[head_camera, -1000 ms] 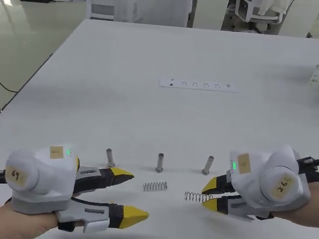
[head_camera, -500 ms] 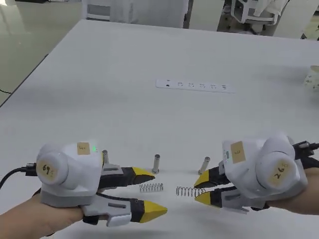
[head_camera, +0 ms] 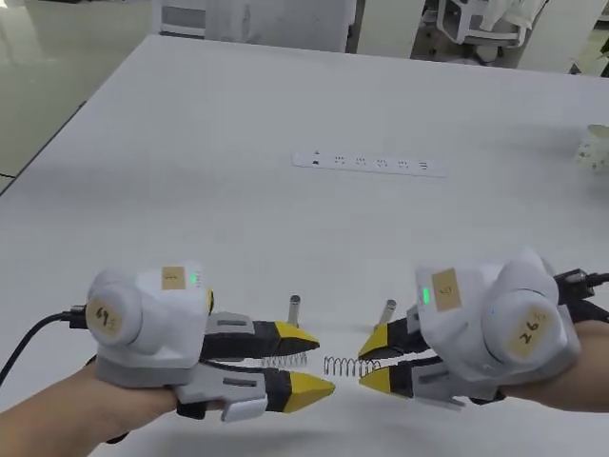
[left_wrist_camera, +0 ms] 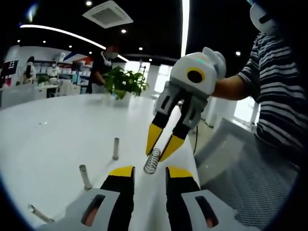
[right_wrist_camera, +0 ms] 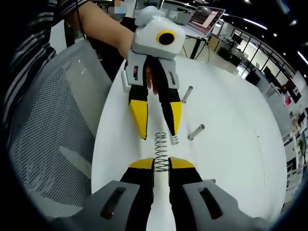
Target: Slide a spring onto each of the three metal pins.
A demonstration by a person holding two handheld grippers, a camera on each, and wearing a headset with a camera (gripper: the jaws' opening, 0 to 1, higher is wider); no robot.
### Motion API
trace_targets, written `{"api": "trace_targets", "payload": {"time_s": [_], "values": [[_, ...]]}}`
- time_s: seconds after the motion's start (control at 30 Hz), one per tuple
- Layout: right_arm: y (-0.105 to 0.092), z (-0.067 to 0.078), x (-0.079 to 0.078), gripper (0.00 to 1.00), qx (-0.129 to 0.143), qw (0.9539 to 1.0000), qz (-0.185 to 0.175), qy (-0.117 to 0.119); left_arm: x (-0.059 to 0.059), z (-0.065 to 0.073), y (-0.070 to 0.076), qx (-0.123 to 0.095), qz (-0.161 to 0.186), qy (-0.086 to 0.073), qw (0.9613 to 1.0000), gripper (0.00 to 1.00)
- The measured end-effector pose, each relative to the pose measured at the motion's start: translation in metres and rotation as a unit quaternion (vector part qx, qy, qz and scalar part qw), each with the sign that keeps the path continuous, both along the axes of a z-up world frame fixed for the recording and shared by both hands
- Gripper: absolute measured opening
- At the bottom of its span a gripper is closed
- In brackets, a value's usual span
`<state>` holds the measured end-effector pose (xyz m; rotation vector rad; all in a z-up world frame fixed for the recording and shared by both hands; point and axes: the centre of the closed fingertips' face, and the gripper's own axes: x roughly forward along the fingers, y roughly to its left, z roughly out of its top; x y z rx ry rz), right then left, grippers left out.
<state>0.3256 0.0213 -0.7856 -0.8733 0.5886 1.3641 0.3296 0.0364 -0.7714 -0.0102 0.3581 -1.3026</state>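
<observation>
One spring (head_camera: pixel 341 366) tight between right fingers (head_camera: pixel 381 339); left fingers (head_camera: pixel 297 335) apart, perhaps around its tip.

White power strip (head_camera: pixel 369 164) flat on the white workbench (head_camera: pixel 238 219), grey mesh chair (right_wrist_camera: pixel 53 120) beside its edge.

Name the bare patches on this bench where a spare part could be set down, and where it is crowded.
Bare: the wide stretch of table between the power strip and the pins, and the band beyond the strip to the far edge. Crowded: the near edge, where the left gripper, right gripper, springs and pins sit together.
</observation>
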Motion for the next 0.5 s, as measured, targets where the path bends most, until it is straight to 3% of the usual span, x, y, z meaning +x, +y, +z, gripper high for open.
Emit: {"api": "trace_targets", "payload": {"time_s": [0.23,0.33,0.5], "values": [[0.007,0.0048,-0.0027,0.08,0.012,0.9999,0.002,0.003,-0.0035,0.0004,-0.0078,-0.012,-0.016,-0.002,0.9998,0.09],[0.006,0.0041,-0.0036,0.08,0.007,1.0,0.005,0.004,-0.0025,-0.0001,-0.0085,-0.008,-0.016,-0.012,0.9998,0.04],[0.0061,0.0048,-0.0035,0.08,0.012,0.9999,0.002,0.008,-0.0034,0.0001,-0.0085,-0.01,-0.021,-0.013,0.9997,0.03]]}}
